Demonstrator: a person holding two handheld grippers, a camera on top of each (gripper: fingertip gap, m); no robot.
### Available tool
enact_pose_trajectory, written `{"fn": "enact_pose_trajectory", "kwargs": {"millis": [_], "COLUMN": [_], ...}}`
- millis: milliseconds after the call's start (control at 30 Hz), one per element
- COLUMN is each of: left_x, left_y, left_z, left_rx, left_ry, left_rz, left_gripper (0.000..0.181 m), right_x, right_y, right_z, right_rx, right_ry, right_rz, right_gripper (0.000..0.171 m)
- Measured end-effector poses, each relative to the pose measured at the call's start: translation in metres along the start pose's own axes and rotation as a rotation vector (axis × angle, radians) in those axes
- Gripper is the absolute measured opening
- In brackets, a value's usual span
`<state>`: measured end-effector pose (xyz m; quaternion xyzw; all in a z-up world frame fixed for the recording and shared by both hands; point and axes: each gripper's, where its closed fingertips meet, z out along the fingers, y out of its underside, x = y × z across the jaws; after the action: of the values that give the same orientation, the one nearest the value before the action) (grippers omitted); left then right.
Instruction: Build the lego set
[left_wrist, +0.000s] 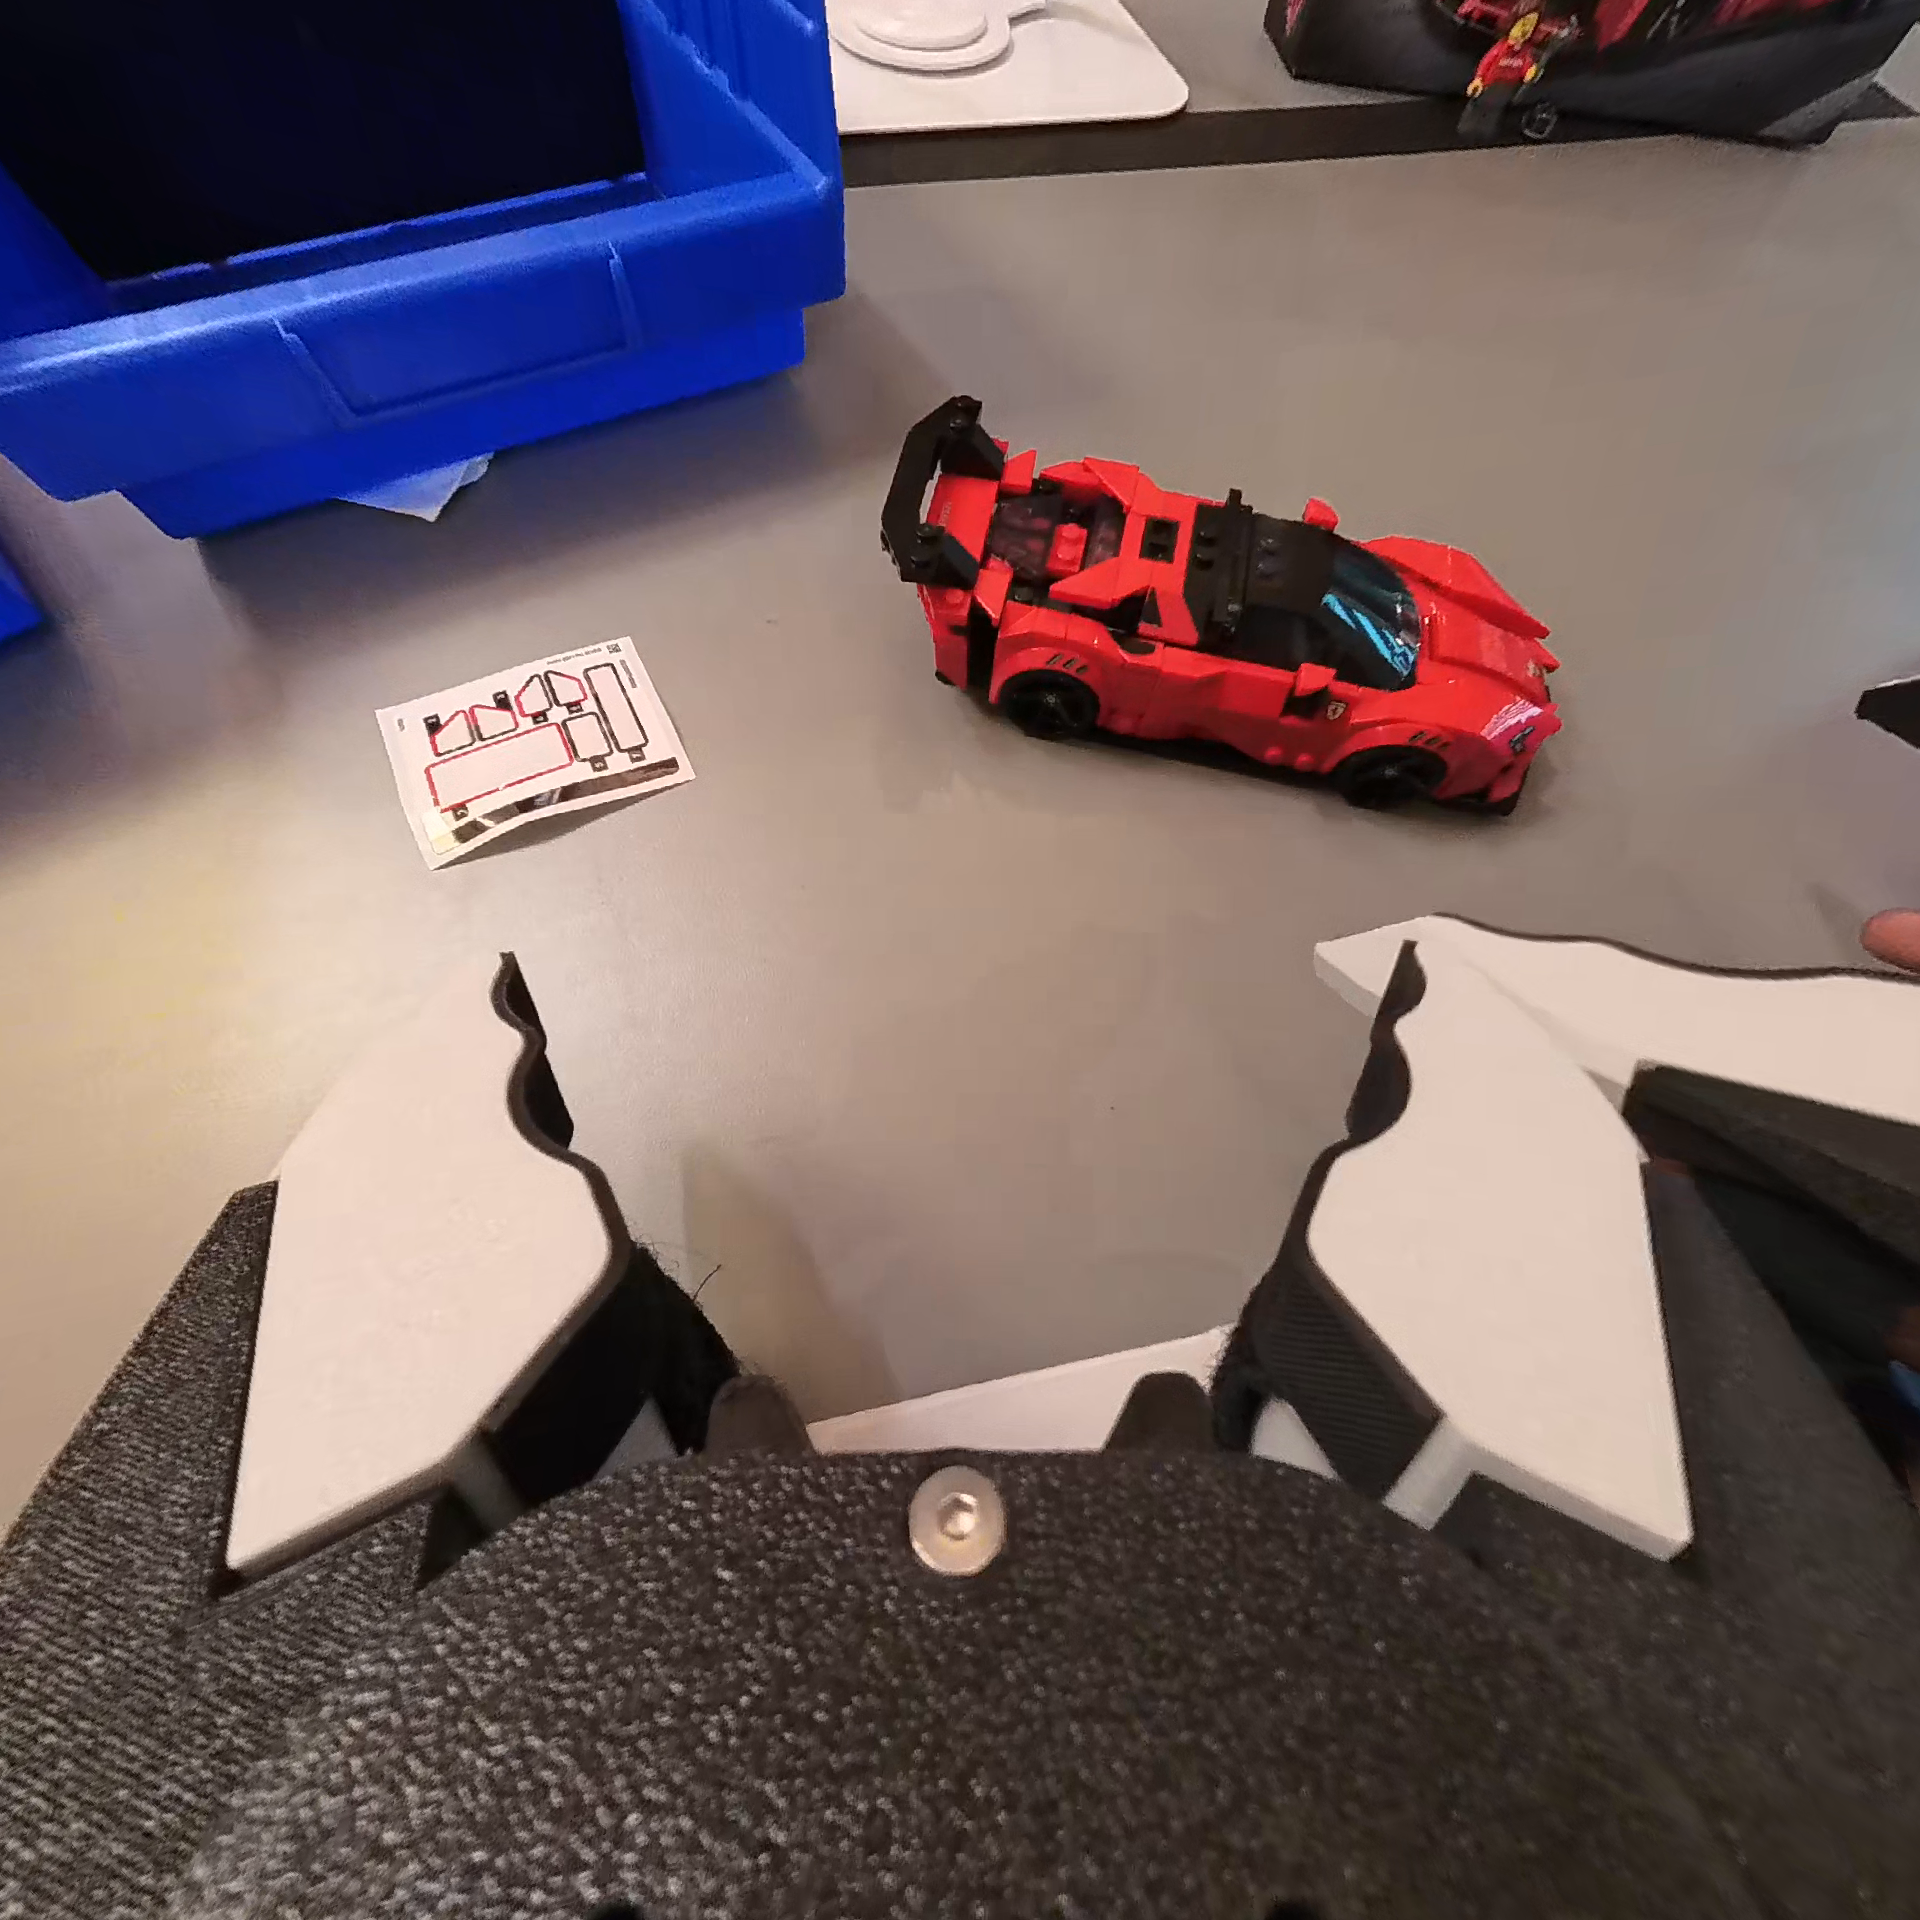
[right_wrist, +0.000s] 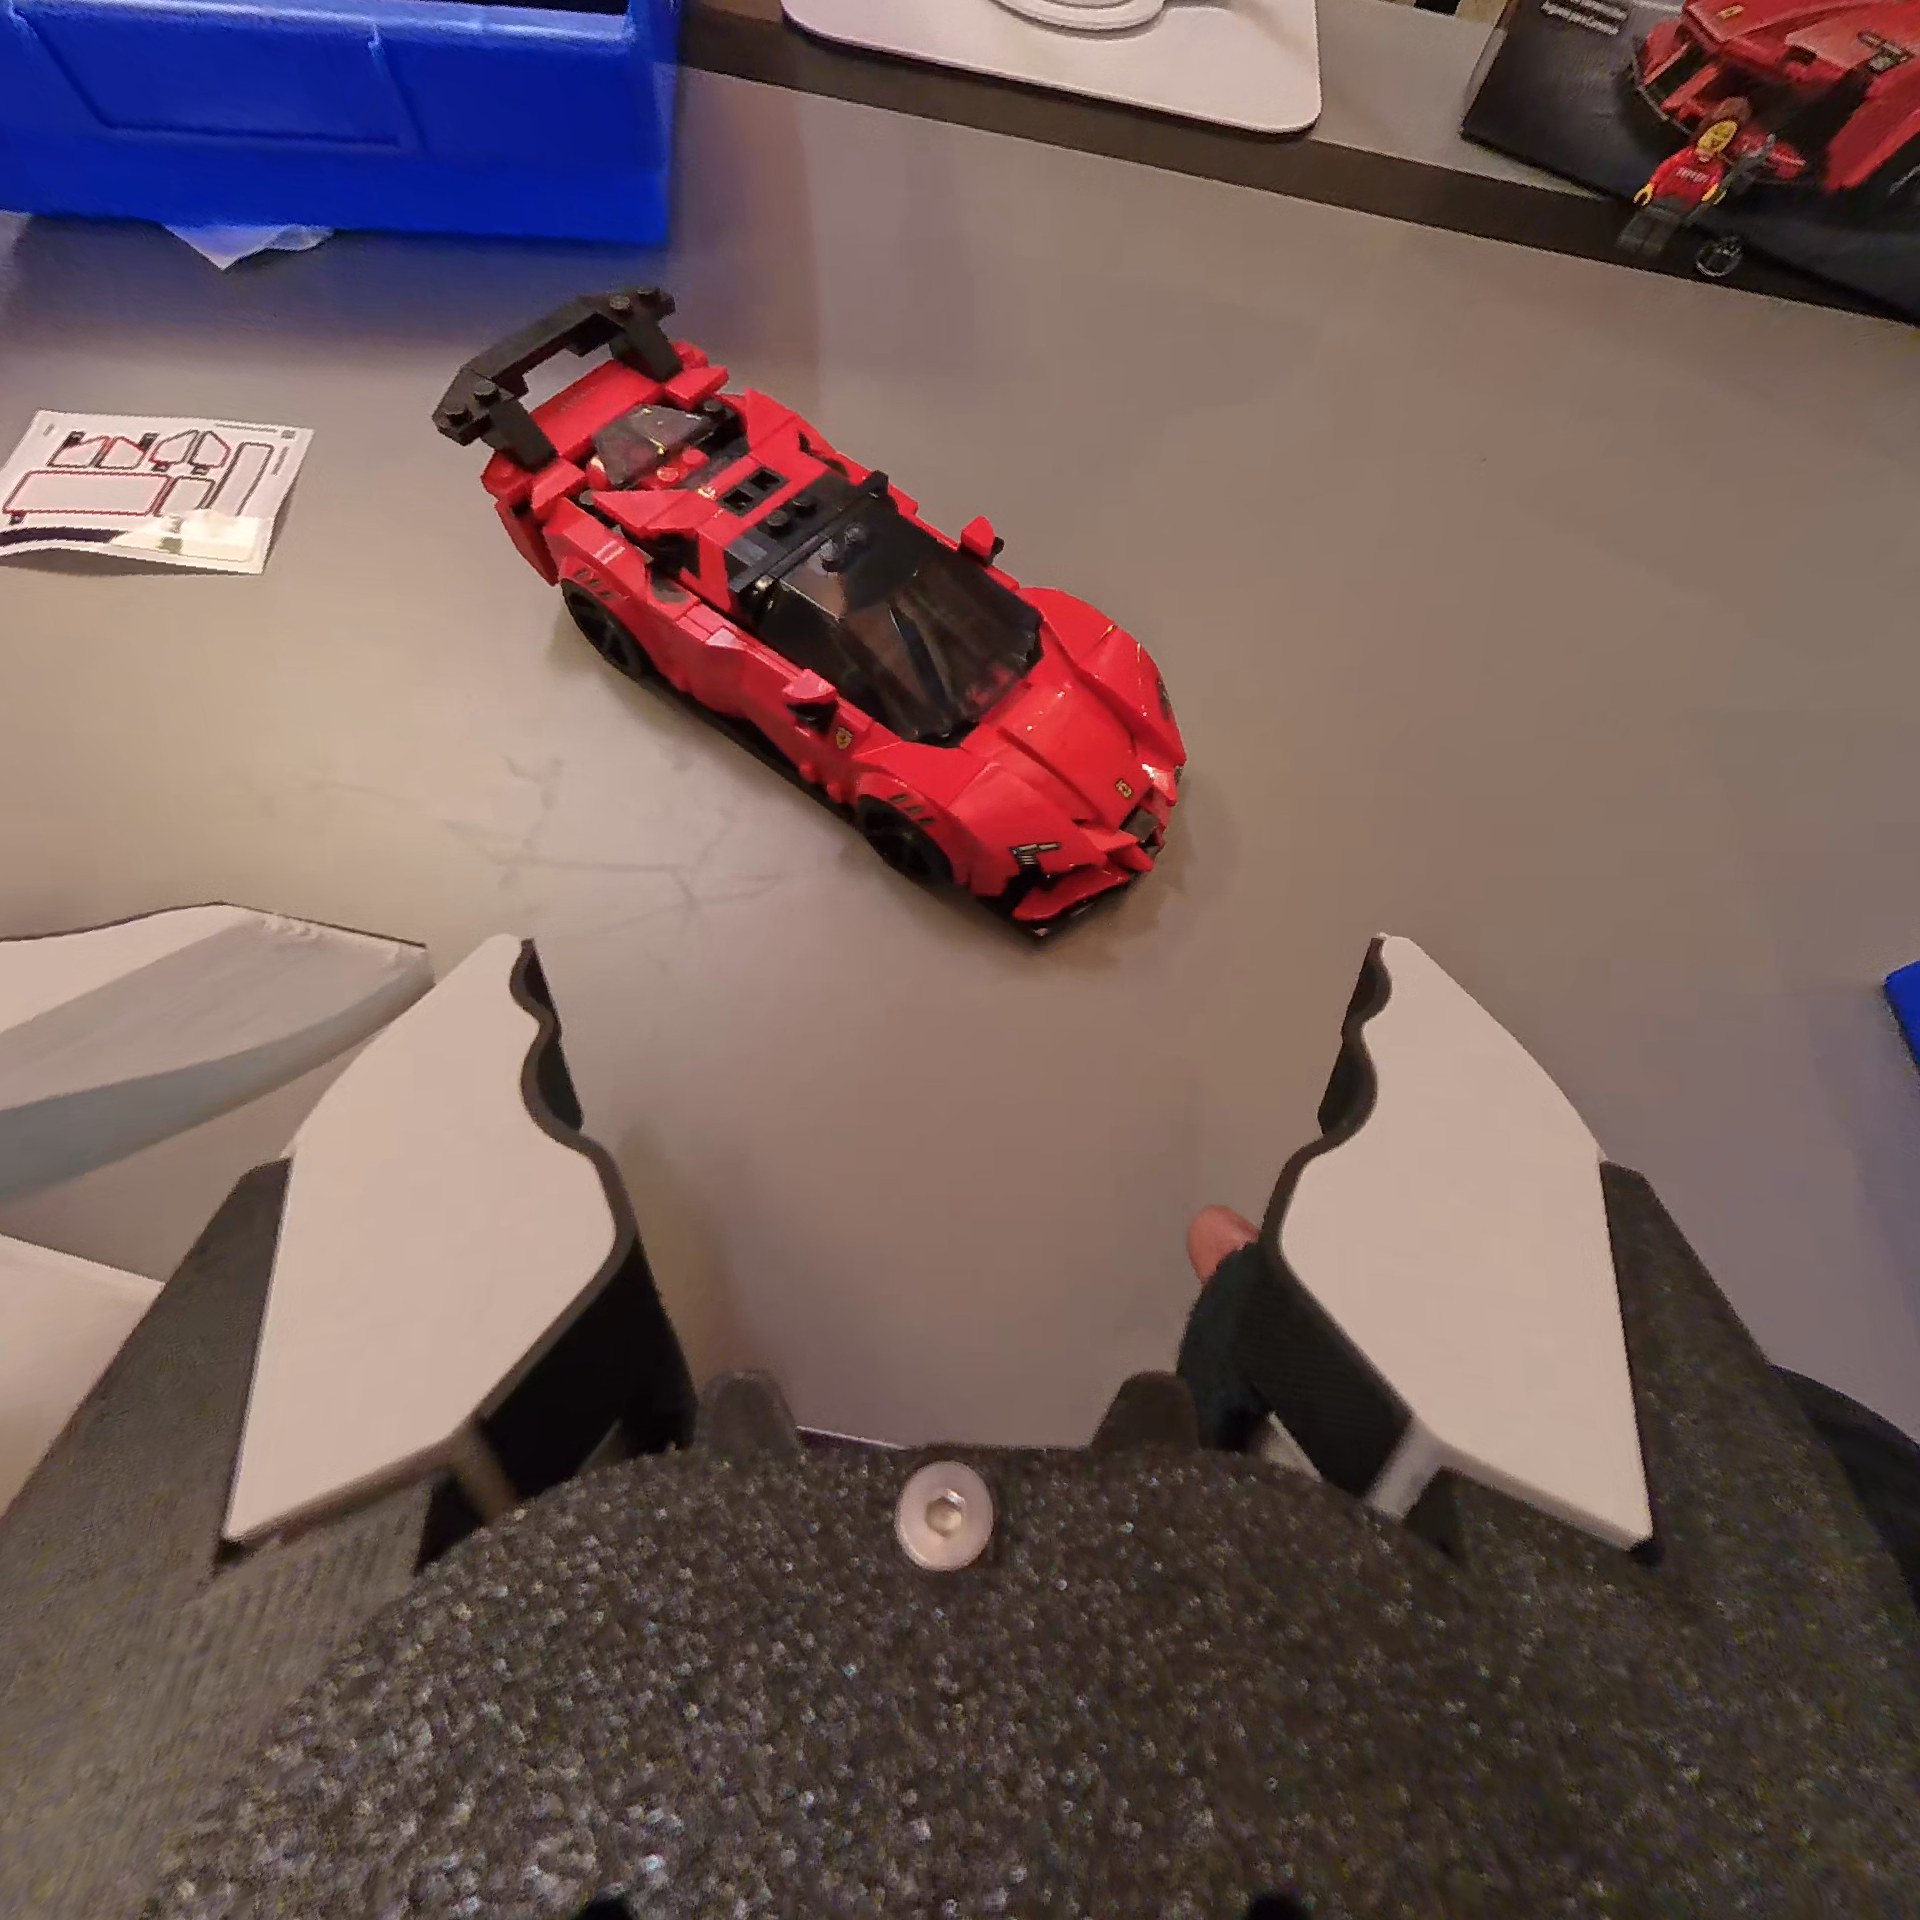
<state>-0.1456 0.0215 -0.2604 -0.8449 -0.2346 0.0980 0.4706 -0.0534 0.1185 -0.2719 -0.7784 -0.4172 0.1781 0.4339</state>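
A red lego car (left_wrist: 1216, 613) with a black rear wing and dark windscreen stands on the grey table, on its wheels. It also shows in the right wrist view (right_wrist: 821, 613), nose toward the camera. My left gripper (left_wrist: 956, 977) is open and empty, above the table short of the car. My right gripper (right_wrist: 951, 966) is open and empty, just short of the car's nose. A white sticker sheet (left_wrist: 535, 748) lies flat left of the car; it also shows in the right wrist view (right_wrist: 145, 488).
A blue plastic bin (left_wrist: 416, 260) stands at the back left, with a scrap of plastic (left_wrist: 426, 494) under its edge. The lego box (right_wrist: 1714, 135) lies at the back right. A white mat (right_wrist: 1091, 62) lies at the back. The right gripper's white finger (left_wrist: 1558, 997) shows beside mine.
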Motion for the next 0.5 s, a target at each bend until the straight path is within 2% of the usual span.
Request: {"fn": "enact_pose_trajectory", "kwargs": {"millis": [500], "left_x": [-0.0025], "left_y": [-0.0014], "left_z": [-0.0037], "left_rx": [0.008], "left_ry": [0.001], "left_rz": [-0.006], "left_gripper": [0.146], "right_x": [0.0004], "right_y": [0.0004], "right_z": [-0.0045], "right_rx": [-0.004], "right_ry": [0.007], "right_rz": [0.001], "right_gripper": [0.140]}}
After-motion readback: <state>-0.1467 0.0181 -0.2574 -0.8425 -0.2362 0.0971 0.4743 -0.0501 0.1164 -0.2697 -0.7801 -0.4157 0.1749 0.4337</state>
